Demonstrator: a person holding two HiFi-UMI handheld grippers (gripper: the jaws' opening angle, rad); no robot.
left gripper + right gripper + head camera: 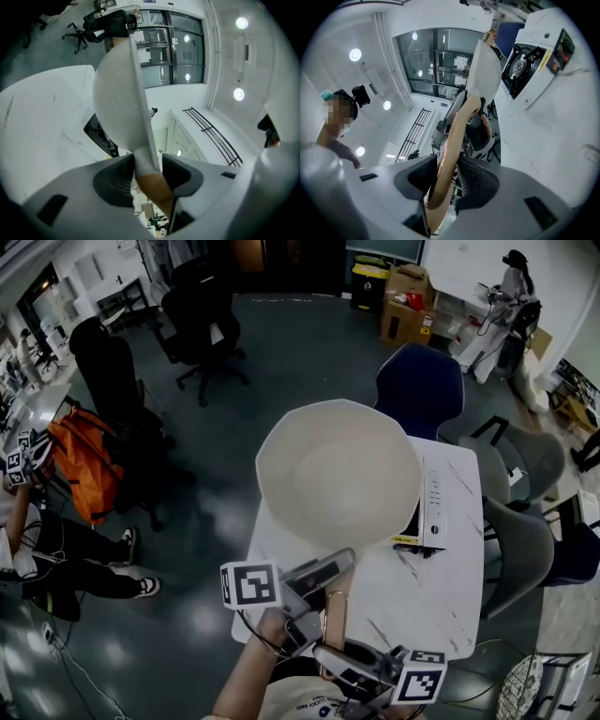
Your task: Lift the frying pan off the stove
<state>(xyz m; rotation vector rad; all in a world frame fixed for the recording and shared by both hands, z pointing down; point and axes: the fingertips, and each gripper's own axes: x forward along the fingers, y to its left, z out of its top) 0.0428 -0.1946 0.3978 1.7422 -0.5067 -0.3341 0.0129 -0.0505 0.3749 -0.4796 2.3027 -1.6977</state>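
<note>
Pan (337,470): clear of stove (433,507), above surface (441,596).
Handle (334,615): long axis points back toward person.
Left gripper (149,168): fingers clamped at handle's pan end.
Right gripper (450,176): fingers clamped at handle's tail.

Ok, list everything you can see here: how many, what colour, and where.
frying pan: one, cream with a brown handle, held up over the table, covering part of the stove
stove: one, white, on the table
table: one, white, centre
chair: one, blue, beyond the table
office chairs: two, black, upper left
bag: one, orange, far left
cardboard boxes: a few, brown, top
left gripper: one, grey, shut on the pan's handle
right gripper: one, grey, shut on the handle's near end
</note>
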